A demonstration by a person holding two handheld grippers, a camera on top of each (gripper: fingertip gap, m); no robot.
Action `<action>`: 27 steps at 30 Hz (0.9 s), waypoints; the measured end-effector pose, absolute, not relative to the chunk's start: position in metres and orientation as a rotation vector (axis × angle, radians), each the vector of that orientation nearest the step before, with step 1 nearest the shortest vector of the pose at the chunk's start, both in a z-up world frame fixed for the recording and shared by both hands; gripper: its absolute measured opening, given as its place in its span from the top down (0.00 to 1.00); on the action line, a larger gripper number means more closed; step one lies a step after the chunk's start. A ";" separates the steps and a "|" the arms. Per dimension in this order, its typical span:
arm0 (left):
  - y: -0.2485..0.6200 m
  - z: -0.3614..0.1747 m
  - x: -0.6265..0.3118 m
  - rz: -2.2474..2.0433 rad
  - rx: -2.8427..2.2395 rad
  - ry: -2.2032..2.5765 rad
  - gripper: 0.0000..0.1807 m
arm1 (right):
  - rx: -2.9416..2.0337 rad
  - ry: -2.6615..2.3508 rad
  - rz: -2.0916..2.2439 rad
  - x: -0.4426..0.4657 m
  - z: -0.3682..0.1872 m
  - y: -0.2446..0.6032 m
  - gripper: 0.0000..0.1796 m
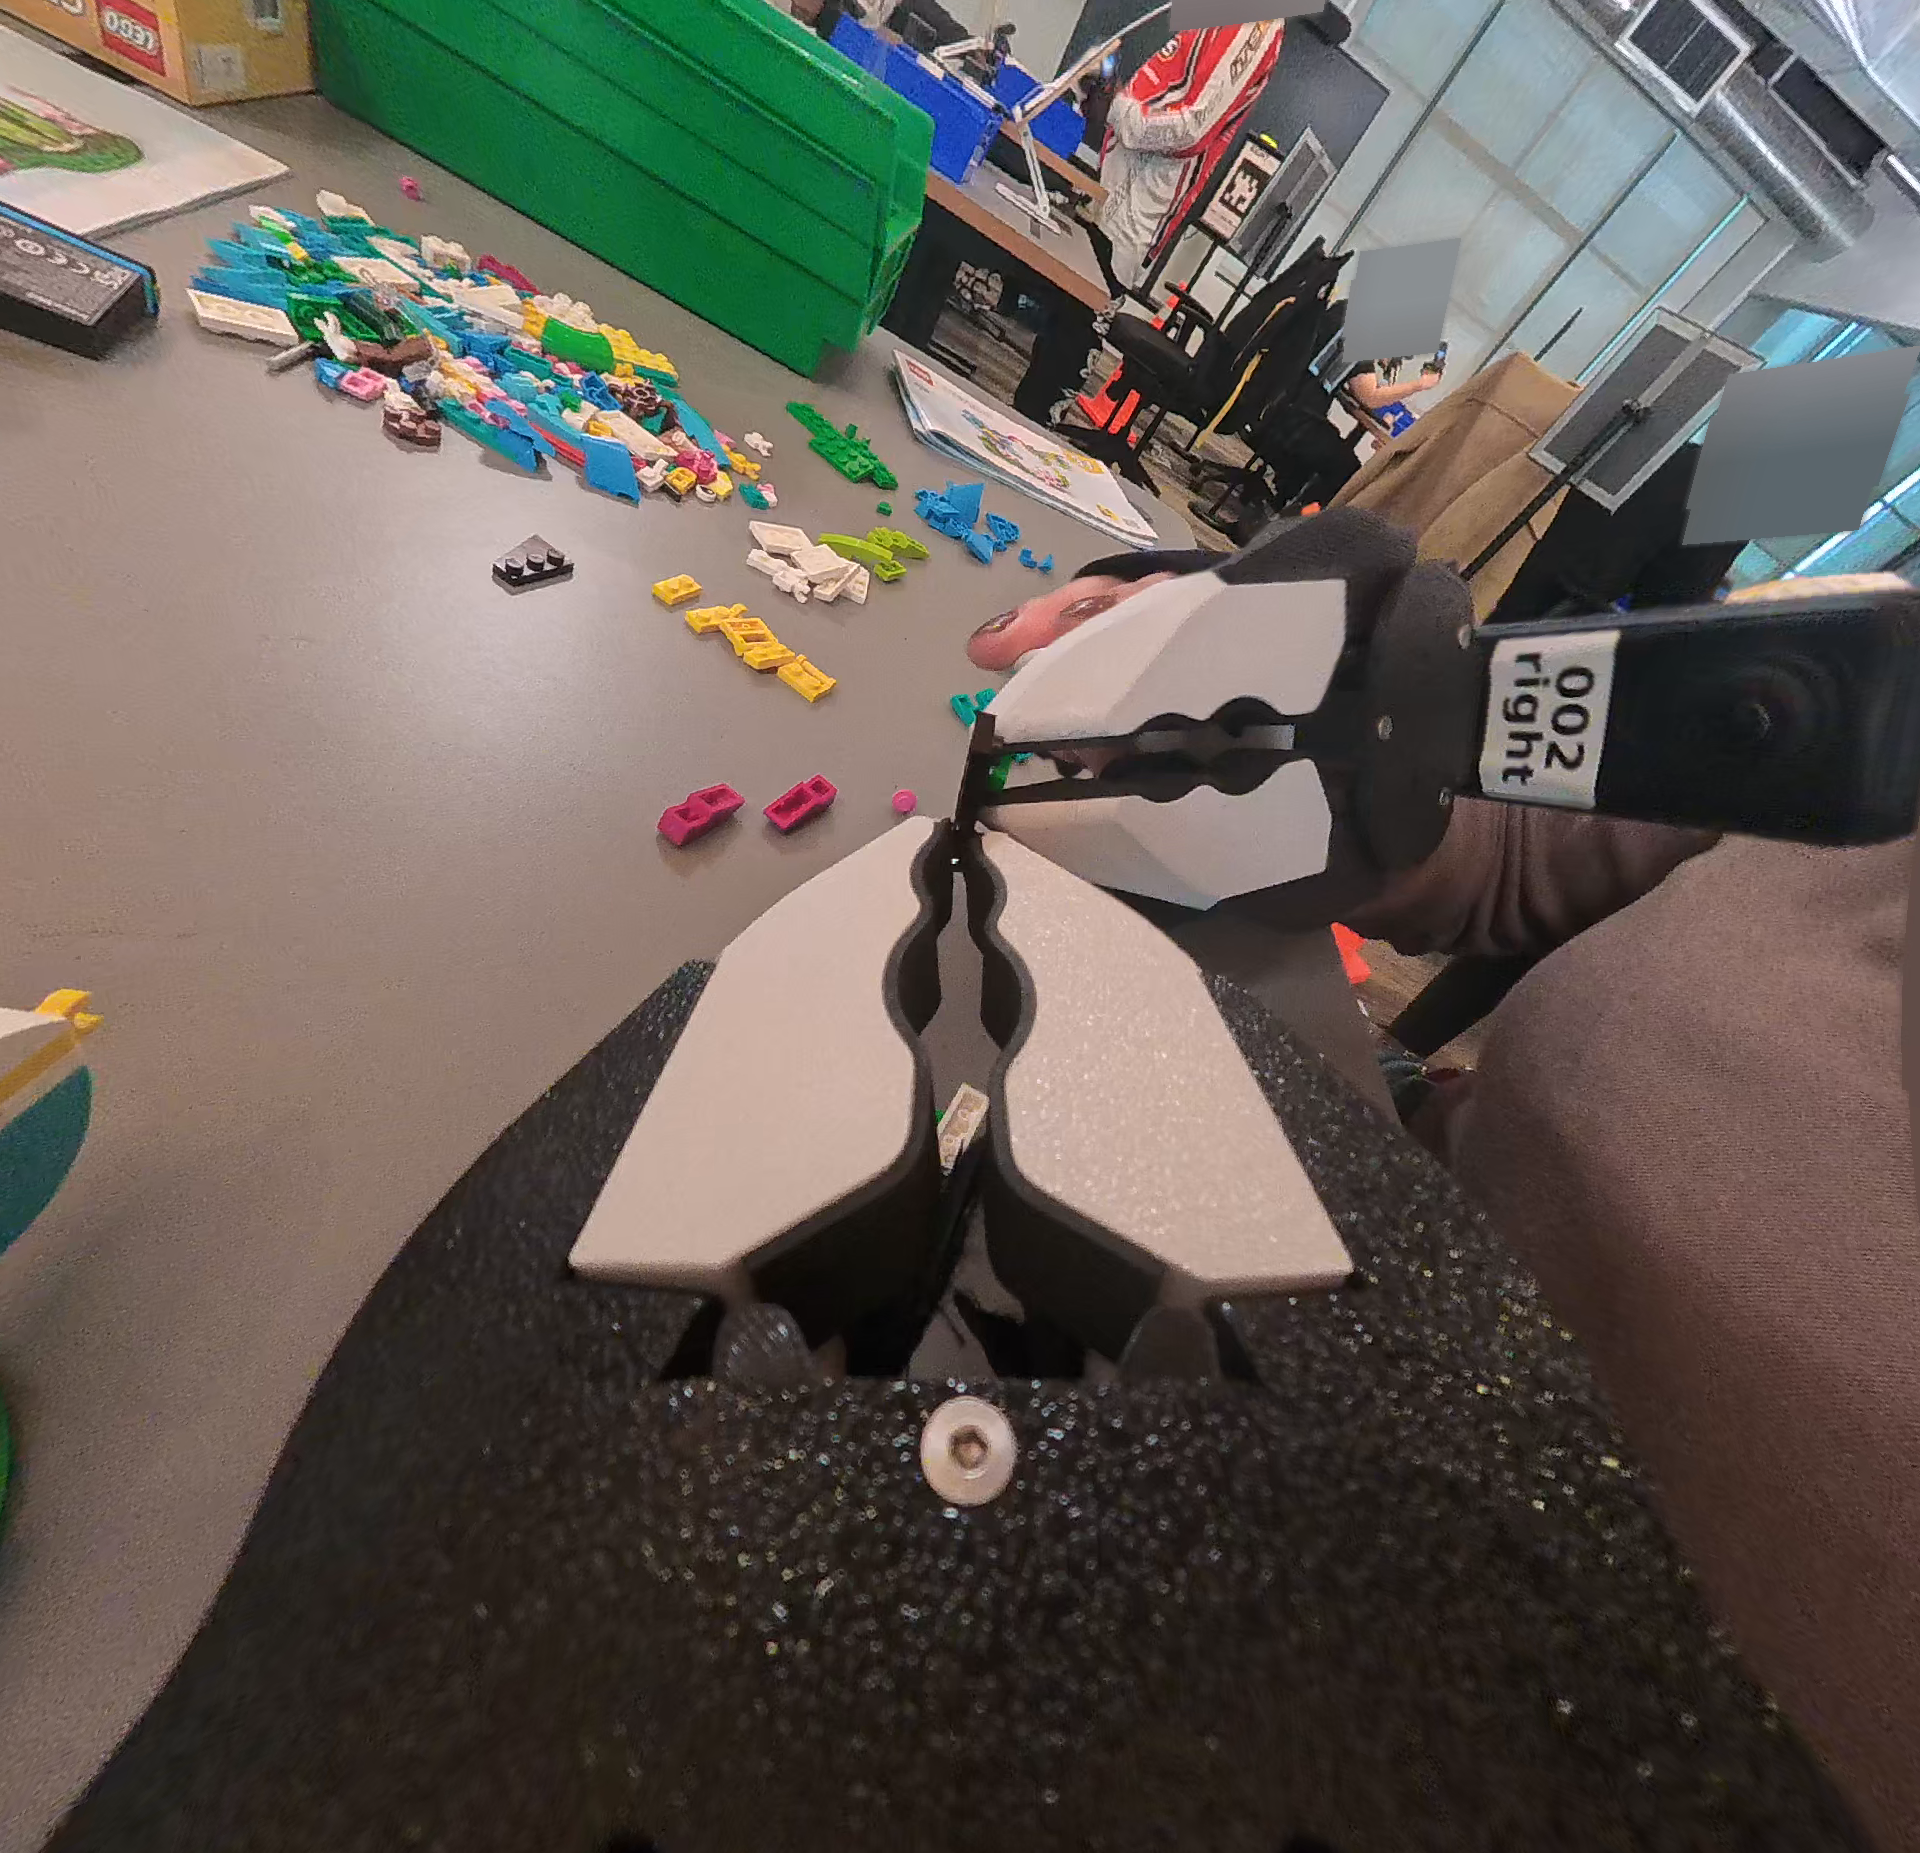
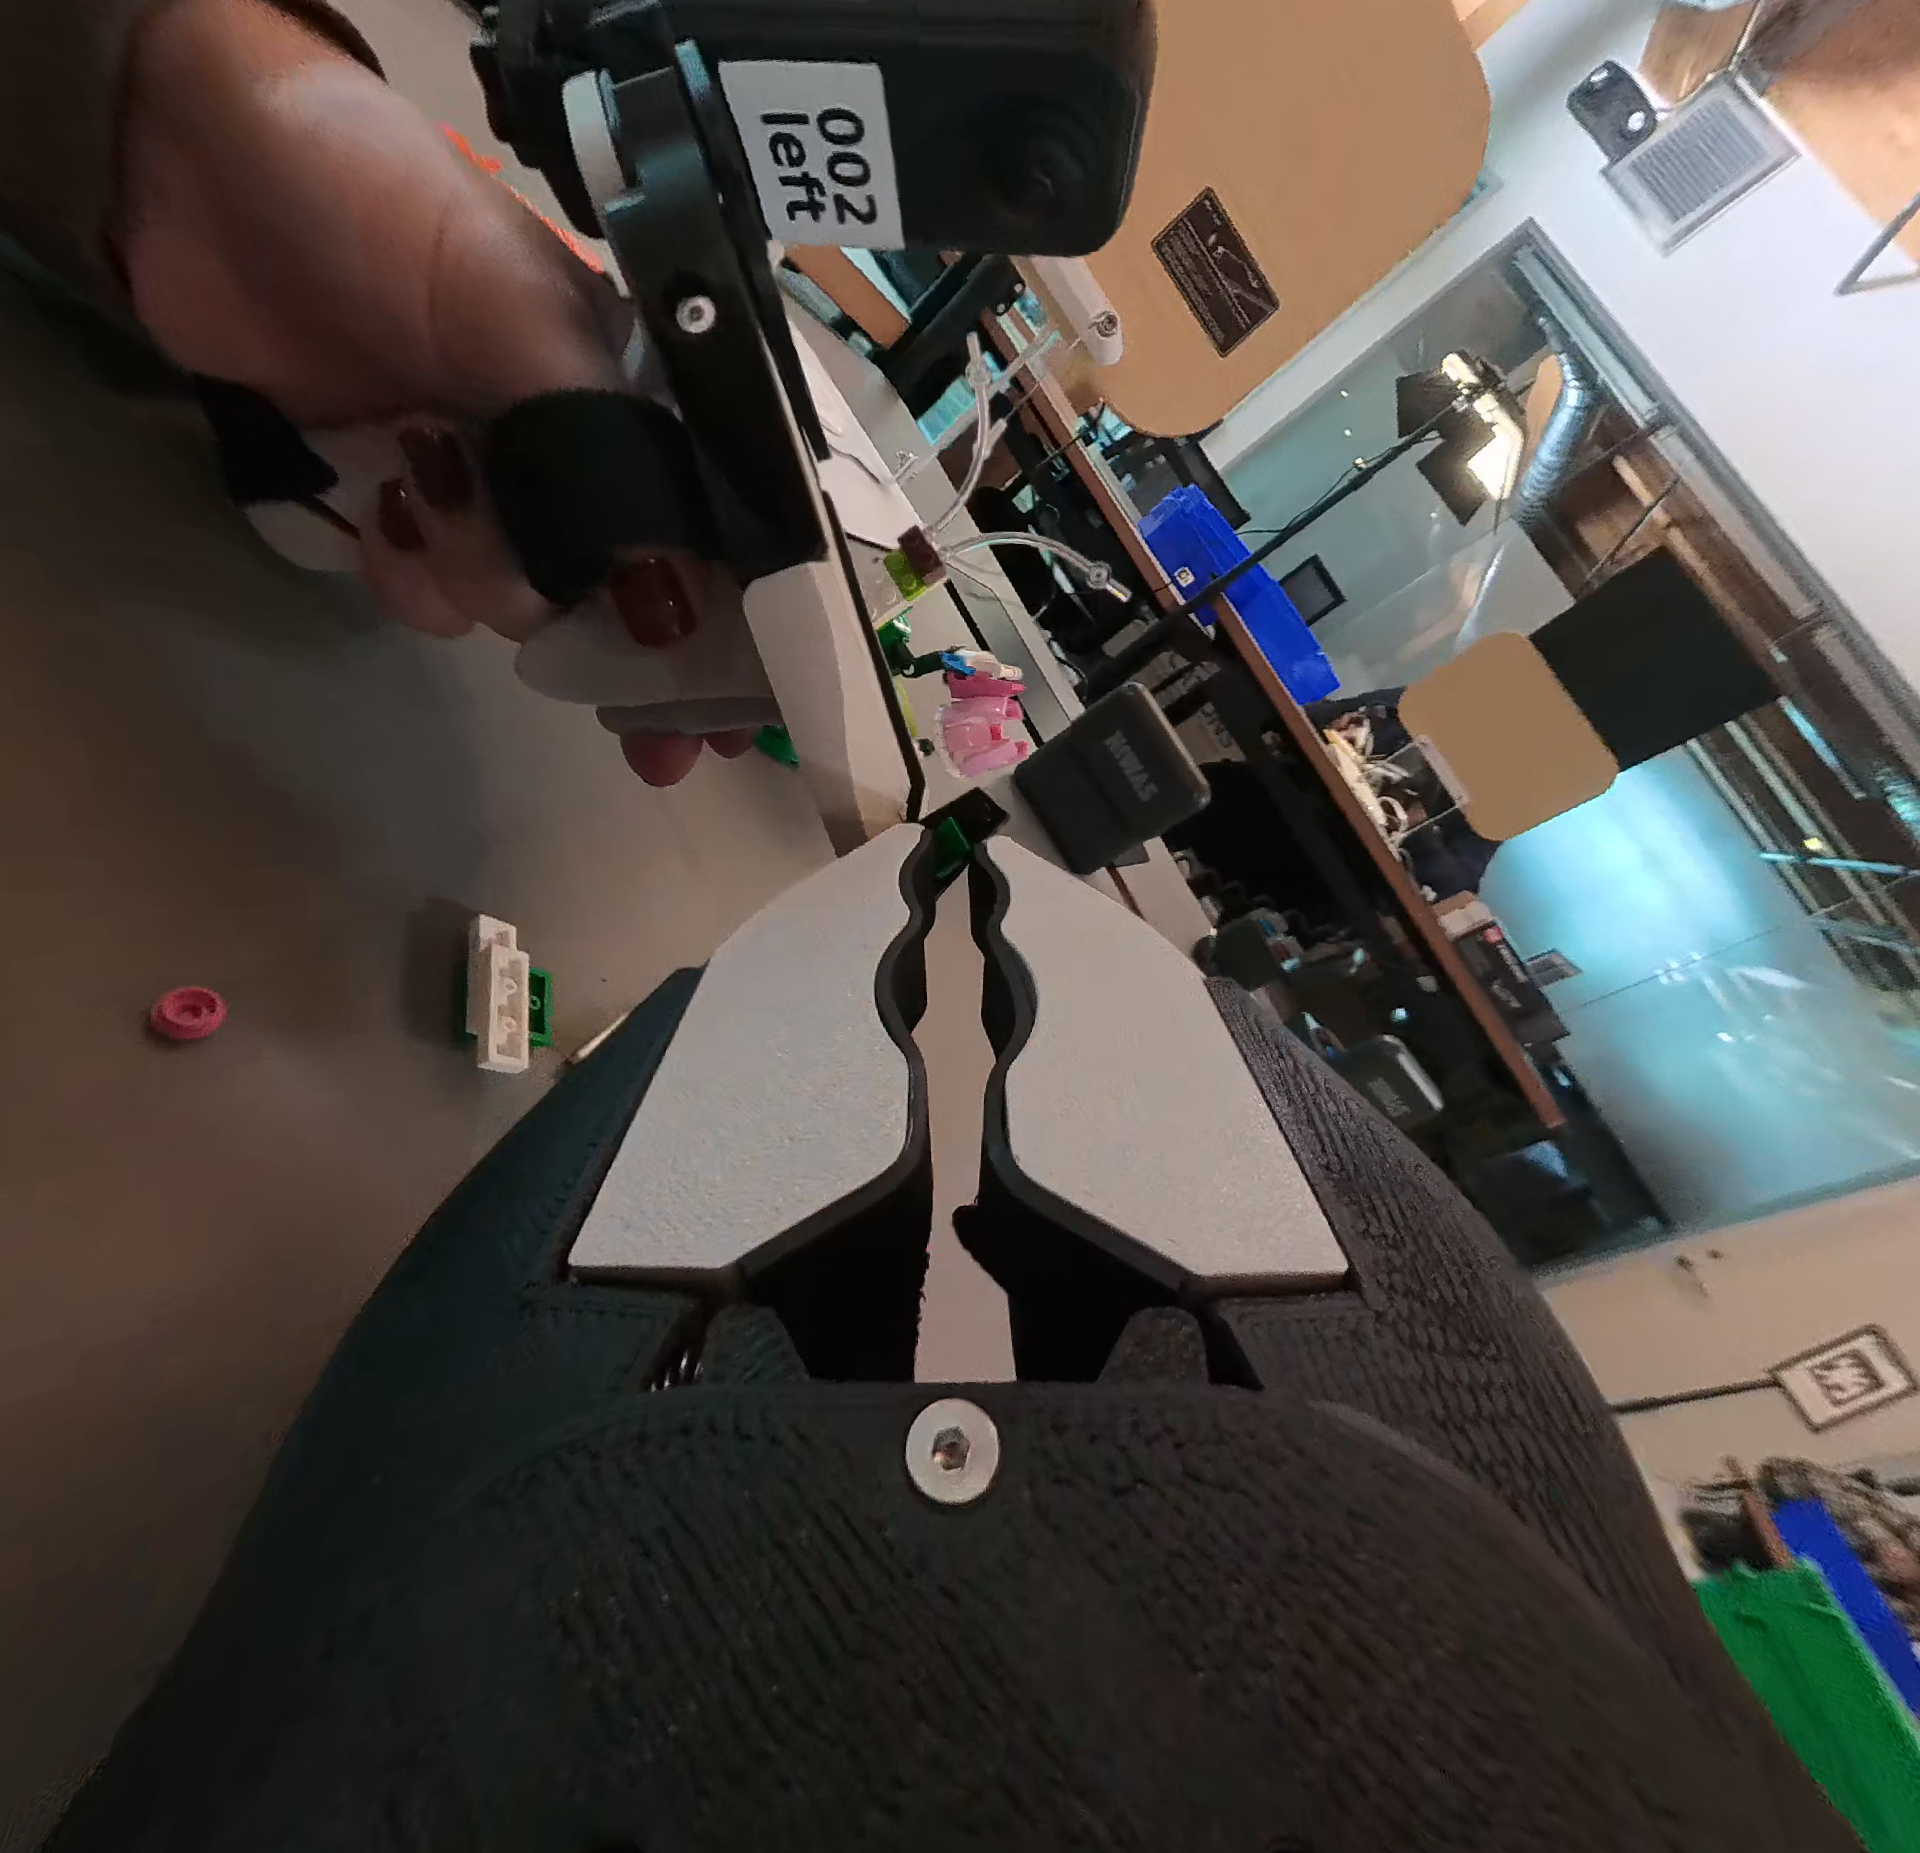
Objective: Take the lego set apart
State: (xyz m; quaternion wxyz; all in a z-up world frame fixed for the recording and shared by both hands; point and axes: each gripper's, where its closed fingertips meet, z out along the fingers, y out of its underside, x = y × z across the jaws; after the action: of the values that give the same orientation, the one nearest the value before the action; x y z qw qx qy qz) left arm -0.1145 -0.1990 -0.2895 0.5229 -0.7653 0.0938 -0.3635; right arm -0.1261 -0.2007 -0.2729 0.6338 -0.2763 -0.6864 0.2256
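Left hand-held gripper (image 1: 954,853): white-and-black two-finger tool, fingers drawn nearly together; its tips pinch the edge of a thin black piece.
Right hand-held gripper (image 2: 951,853): same build, fingers narrow, tips clamped on a small green-and-black lego piece (image 2: 961,832); in the left wrist view it enters from the right and meets the left tips.
Task's thing: the small green-and-black lego piece is held in the air between the two tools, above the grey desk (image 1: 312,816), near its front edge.
Step in hand: judged to be a pull-apart of two joined plates, each tool gripping one part.
Already separated: a large pile of mixed blue, white, green and yellow loose bricks (image 1: 457,369); smaller sorted groups of yellow plates (image 1: 753,640) and two magenta bricks (image 1: 743,811) lie nearer.
Beside the work: a white brick on a green plate (image 2: 499,993) and a round pink stud (image 2: 187,1011) rest on the desk, apart from each other.
Background: stacked green plastic bins (image 1: 644,120), a printed instruction booklet (image 1: 1023,453).
Risk, slip: the grips sit at the very fingertips on thin edges, so a twist could let one part shoot out.
Risk, loss: the piece is close to the desk edge, so a dropped part may fall to the floor.
Risk, mixing: a flung part could land in the sorted groups.
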 end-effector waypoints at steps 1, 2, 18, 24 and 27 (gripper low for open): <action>-0.199 -0.290 -0.115 -0.874 -1.833 0.221 0.99 | -0.615 -1.569 0.491 -0.126 -0.273 -0.201 0.97; -0.199 -0.291 -0.115 -0.877 -1.835 0.218 0.99 | -0.598 -1.570 0.467 -0.126 -0.274 -0.201 0.98; -0.198 -0.294 -0.117 -1.013 -1.832 0.141 0.99 | -0.452 -1.565 0.381 -0.124 -0.275 -0.209 0.98; -0.196 -0.293 -0.122 -0.876 -1.822 0.193 0.99 | -0.605 -1.618 0.509 -0.112 -0.269 -0.201 0.98; -0.197 -0.290 -0.120 -0.879 -1.782 0.212 0.99 | -0.664 -1.723 0.461 -0.087 -0.280 -0.193 0.98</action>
State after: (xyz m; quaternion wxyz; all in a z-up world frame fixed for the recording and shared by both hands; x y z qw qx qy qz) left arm -0.1198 -0.1967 -0.2899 0.5412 -0.7499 0.0891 -0.3700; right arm -0.0874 -0.1926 -0.2800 0.5803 -0.2841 -0.7373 0.1973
